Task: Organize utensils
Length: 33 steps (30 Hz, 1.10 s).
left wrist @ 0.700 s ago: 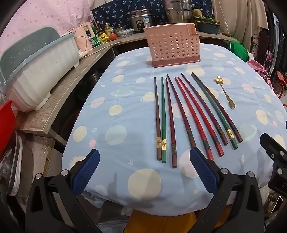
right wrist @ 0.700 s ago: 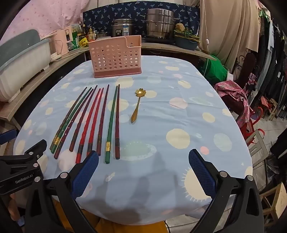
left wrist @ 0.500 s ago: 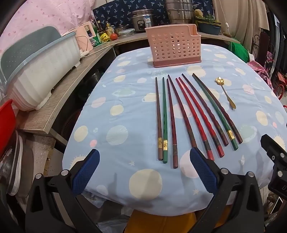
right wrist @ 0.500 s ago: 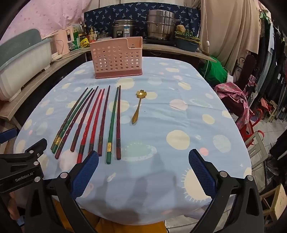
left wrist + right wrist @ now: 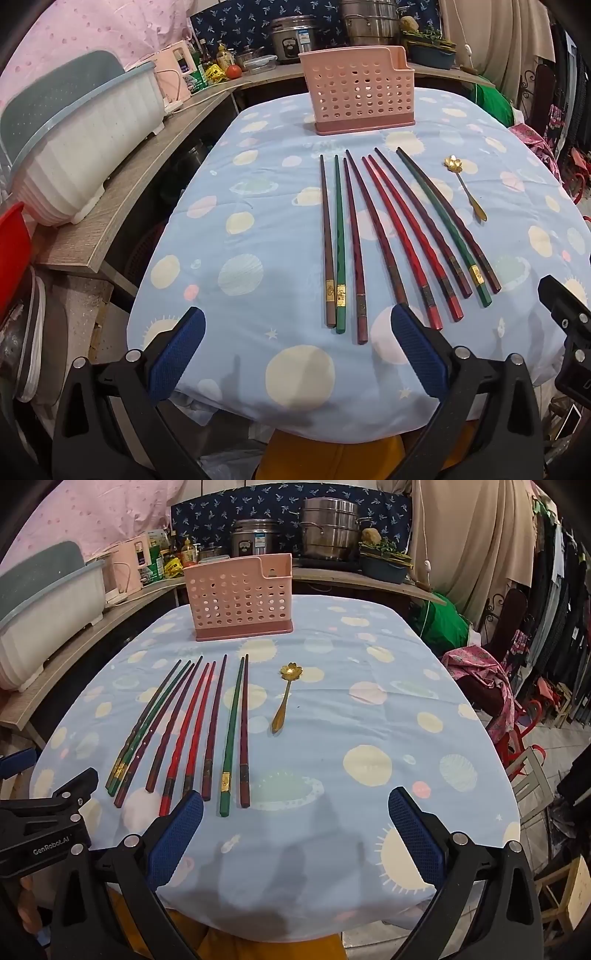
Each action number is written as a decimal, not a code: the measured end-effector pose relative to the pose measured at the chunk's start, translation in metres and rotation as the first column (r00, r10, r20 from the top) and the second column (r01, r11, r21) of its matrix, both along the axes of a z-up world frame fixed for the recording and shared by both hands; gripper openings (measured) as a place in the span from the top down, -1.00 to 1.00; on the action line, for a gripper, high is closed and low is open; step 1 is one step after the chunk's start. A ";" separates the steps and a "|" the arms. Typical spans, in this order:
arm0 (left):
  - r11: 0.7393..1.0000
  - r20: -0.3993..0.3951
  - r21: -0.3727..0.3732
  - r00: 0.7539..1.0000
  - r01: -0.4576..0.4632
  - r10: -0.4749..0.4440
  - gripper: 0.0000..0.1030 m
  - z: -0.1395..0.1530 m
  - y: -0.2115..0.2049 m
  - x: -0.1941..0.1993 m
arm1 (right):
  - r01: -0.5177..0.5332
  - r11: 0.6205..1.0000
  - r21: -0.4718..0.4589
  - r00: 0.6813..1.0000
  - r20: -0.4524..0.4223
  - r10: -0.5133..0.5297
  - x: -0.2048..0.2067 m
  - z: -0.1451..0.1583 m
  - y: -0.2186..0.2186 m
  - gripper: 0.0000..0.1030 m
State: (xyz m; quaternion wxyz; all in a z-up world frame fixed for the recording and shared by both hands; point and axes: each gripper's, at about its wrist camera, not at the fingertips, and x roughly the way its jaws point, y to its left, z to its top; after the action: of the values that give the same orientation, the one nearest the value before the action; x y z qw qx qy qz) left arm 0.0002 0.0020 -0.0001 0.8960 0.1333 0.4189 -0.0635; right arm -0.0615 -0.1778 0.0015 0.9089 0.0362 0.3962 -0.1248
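Observation:
Several chopsticks (image 5: 391, 236) in brown, green, dark red and bright red lie side by side on the blue patterned tablecloth (image 5: 258, 221), also in the right wrist view (image 5: 199, 731). A gold flower-headed spoon (image 5: 466, 188) lies to their right (image 5: 286, 698). A pink perforated utensil holder (image 5: 360, 94) stands upright at the far side (image 5: 240, 598). My left gripper (image 5: 299, 350) is open and empty near the table's front edge, just before the chopstick handles. My right gripper (image 5: 295, 830) is open and empty, in front of the chopsticks' right end.
A white and grey dish rack (image 5: 74, 147) sits on a wooden shelf (image 5: 122, 195) at the left. Pots and a rice cooker (image 5: 255, 539) stand on the back counter. Chairs and clothes (image 5: 517, 672) crowd the right side.
Both grippers have moved slightly forward toward the table; the chopsticks and holder look a little nearer. Nothing on the table has moved.

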 end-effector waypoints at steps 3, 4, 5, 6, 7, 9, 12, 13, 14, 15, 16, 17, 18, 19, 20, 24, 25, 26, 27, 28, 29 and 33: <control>1.000 -0.005 -0.002 1.000 0.000 0.000 -0.87 0.000 0.001 0.001 | 0.001 1.000 0.000 1.000 -0.001 -0.001 0.000 0.000 0.000 -0.87; 1.000 -0.005 -0.002 1.000 0.001 -0.001 -0.87 0.000 0.001 0.001 | 0.001 1.000 -0.001 1.000 -0.001 -0.001 0.000 0.000 0.000 -0.87; 1.000 -0.005 -0.002 1.000 0.001 -0.001 -0.87 0.000 0.001 0.001 | 0.001 1.000 -0.001 1.000 -0.001 -0.001 0.000 0.000 0.000 -0.87; 1.000 -0.004 0.000 1.000 0.001 -0.001 -0.87 0.000 0.001 0.001 | 0.001 1.000 0.000 1.000 -0.001 -0.001 0.000 0.000 0.000 -0.87; 1.000 -0.003 0.001 1.000 0.001 -0.001 -0.87 0.000 0.000 0.001 | 0.002 1.000 0.000 1.000 0.000 -0.002 0.000 0.000 0.000 -0.87; 1.000 -0.004 -0.002 1.000 0.001 -0.001 -0.86 0.000 0.001 0.002 | 0.003 1.000 0.000 1.000 0.000 -0.003 0.000 -0.001 0.000 -0.87; 1.000 -0.005 -0.004 1.000 0.001 -0.001 -0.87 0.000 0.002 0.001 | 0.003 1.000 0.003 1.000 -0.002 -0.003 0.000 -0.002 0.000 -0.87; 1.000 -0.004 -0.003 1.000 0.000 0.000 -0.87 0.000 0.001 0.001 | 0.004 1.000 0.001 1.000 -0.003 -0.004 0.000 -0.002 0.000 -0.87; 1.000 -0.005 -0.002 1.000 0.002 -0.002 -0.87 0.000 0.002 0.001 | 0.003 1.000 0.001 1.000 -0.003 -0.003 0.000 -0.002 0.000 -0.87; 1.000 -0.005 -0.002 1.000 0.001 -0.001 -0.87 0.000 0.001 0.001 | 0.003 1.000 0.001 1.000 -0.003 -0.003 0.000 -0.002 0.000 -0.87; 1.000 -0.006 -0.001 1.000 0.002 -0.002 -0.87 0.000 0.001 0.002 | 0.004 1.000 0.002 1.000 -0.003 -0.004 0.000 -0.002 0.000 -0.87; 1.000 -0.006 -0.002 1.000 0.001 -0.001 -0.87 0.000 0.002 0.001 | 0.003 1.000 0.003 1.000 -0.003 -0.003 0.000 -0.002 -0.001 -0.87; 1.000 -0.006 -0.003 1.000 0.001 -0.001 -0.87 0.000 0.002 0.001 | 0.003 1.000 0.003 1.000 -0.003 -0.003 0.000 -0.002 0.000 -0.87; 1.000 -0.007 -0.003 1.000 0.001 -0.001 -0.87 0.000 0.002 0.002 | 0.003 1.000 0.004 1.000 -0.003 -0.003 0.000 -0.002 -0.001 -0.87; 1.000 -0.007 -0.003 1.000 0.001 -0.001 -0.86 0.000 0.002 0.002 | 0.003 1.000 0.006 1.000 -0.004 -0.003 0.000 -0.003 -0.001 -0.87; 1.000 -0.006 -0.002 1.000 0.001 -0.001 -0.87 0.000 0.002 0.001 | 0.000 1.000 0.008 1.000 -0.006 0.000 0.000 -0.004 0.000 -0.87; 1.000 -0.007 -0.003 1.000 0.001 -0.001 -0.87 0.000 0.002 0.001 | -0.001 1.000 0.008 1.000 -0.007 0.001 0.000 -0.004 0.000 -0.87; 1.000 -0.007 -0.003 1.000 0.001 -0.002 -0.87 0.000 0.002 0.001 | -0.001 1.000 0.007 1.000 -0.008 0.001 0.000 -0.004 0.000 -0.87; 1.000 -0.007 -0.003 1.000 0.002 -0.002 -0.86 0.000 0.002 0.001 | 0.000 1.000 0.007 1.000 -0.008 0.000 0.001 -0.003 0.000 -0.87; 1.000 -0.007 -0.003 1.000 0.001 -0.001 -0.87 0.000 0.002 0.001 | 0.002 1.000 0.007 1.000 -0.009 -0.002 0.001 -0.003 0.000 -0.87; 1.000 -0.007 -0.002 1.000 0.001 -0.001 -0.86 0.000 0.002 0.001 | 0.004 1.000 0.007 1.000 -0.010 -0.004 0.001 -0.004 0.000 -0.87; 1.000 -0.005 -0.002 1.000 0.000 0.000 -0.86 -0.001 0.002 0.002 | 0.009 1.000 0.012 1.000 -0.012 -0.009 0.001 -0.004 0.000 -0.87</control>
State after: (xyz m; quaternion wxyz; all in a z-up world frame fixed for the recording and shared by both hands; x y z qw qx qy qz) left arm 0.0020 0.0045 -0.0007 0.8950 0.1320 0.4213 -0.0642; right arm -0.0606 -0.1777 -0.0024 0.9057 0.0426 0.4022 -0.1268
